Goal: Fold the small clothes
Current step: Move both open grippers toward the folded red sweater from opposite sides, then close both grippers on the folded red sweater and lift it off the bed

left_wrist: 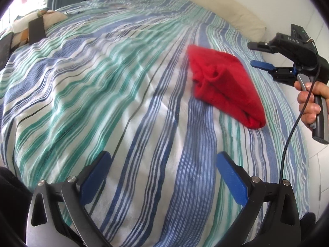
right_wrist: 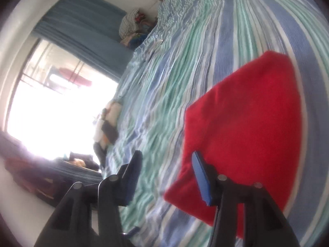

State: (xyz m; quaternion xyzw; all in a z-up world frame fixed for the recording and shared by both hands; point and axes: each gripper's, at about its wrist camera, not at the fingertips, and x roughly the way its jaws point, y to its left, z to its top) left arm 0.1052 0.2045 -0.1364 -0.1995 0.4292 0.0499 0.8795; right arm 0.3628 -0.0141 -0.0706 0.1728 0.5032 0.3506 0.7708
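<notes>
On the bed, right of centre and toward its far right edge, we find the red garment, lying in a folded bundle on the striped bedsheet. We judge it light, soft and limp, probably a knit or fleece weave: it will drape and sag when lifted, and layers may slip apart unless pinched together. It is neither fragile nor slippery. One rumpled spot with loose edges shows on its left side; the near end is a rounded fold. We would take hold at a corner or along a free edge, gripping all layers at once, not at the thick fold.

Left tongs: released, fingers spread wide over bare sheet, near us and well apart from the garment. Right tongs: also released, holding nothing; from the right wrist view one finger sits over the garment's edge, but we cannot tell whether it touches. The left wrist view shows them raised just beyond the garment's right side, gripped by the right hand, cable trailing down.

Surroundings: a cream pillow at the far right; a dark flat object and patterned cloth at the far left; a curtained window. None of these stands between the tongs and the garment. The sheet is wrinkled and soft, so it may bunch up with a low pinch.
</notes>
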